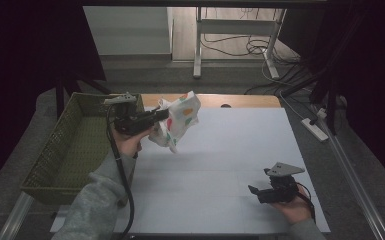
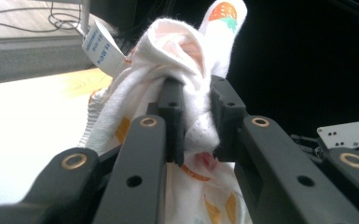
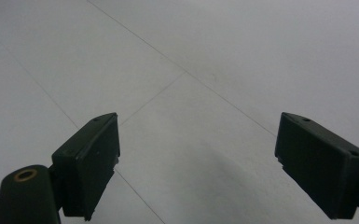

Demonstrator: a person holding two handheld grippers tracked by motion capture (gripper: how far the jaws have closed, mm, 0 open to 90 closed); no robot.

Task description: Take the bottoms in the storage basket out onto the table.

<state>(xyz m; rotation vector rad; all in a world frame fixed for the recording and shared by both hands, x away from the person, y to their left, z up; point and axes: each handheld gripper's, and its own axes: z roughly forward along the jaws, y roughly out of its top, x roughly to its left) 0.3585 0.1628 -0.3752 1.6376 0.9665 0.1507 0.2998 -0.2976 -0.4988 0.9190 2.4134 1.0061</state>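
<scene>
Dark curtains hung around a white worktop [image 1: 220, 165] with a green basket [image 1: 75, 145] at its left edge. The left gripper [image 1: 164, 114] was squeezed tight on a white cloth with colored spots [image 1: 180, 120], and the cloth hung in the air over the worktop, just beside the basket. In the left gripper view the cloth [image 2: 186, 60] was bunched up between the two black jaws, with a paper tag [image 2: 100, 46] poking out near the top. The right gripper [image 1: 254, 191] rested low near the front right of the worktop, its jaws spread wide with nothing between them. It looked like the cloth was meant to go into the basket. To do that well, the left hand should keep its tight hold, carry the cloth well over the basket's rim so no corner catches on it, and let go only when the whole bundle hangs inside. The right gripper should keep out of the way.
</scene>
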